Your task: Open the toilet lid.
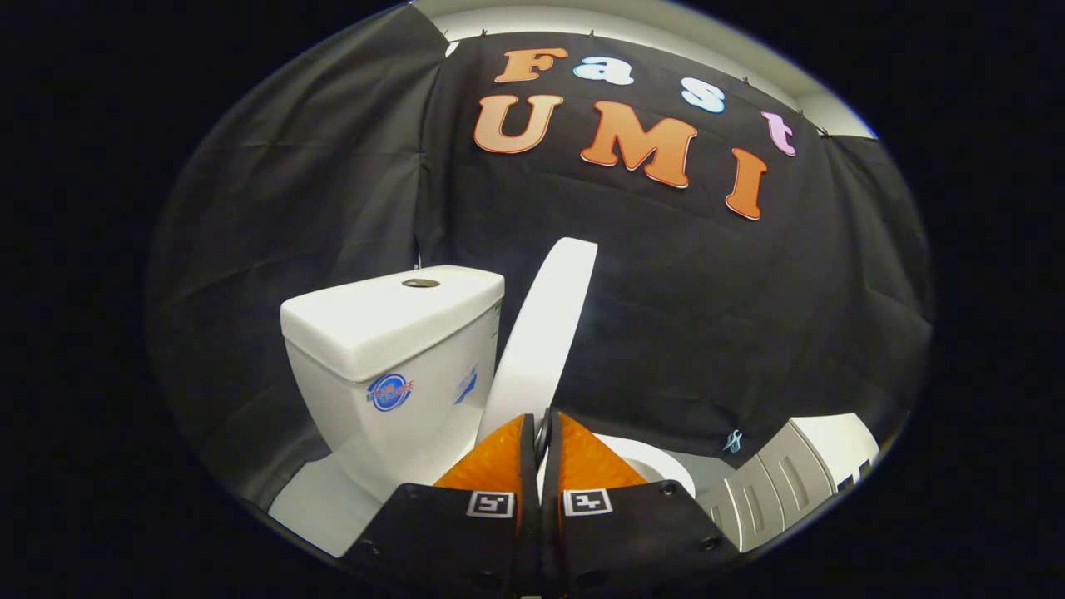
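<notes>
A white toilet stands just ahead of me, its tank (391, 333) to the left with a round flush button (420, 283) on top. The toilet lid (545, 324) is raised, seen edge-on, and stands nearly upright beside the tank. Part of the white seat rim (661, 467) shows low down, to the right of my fingers. My gripper (542, 426) has its orange fingers (487, 466) pressed together, tips just in front of the lid's lower end. I see nothing held between them.
A grey and white ribbed object (786, 482) sits low on the right, beside the toilet. The toilet's white base (320, 503) shows to the left below the tank. Black cloth walls close in behind and to both sides.
</notes>
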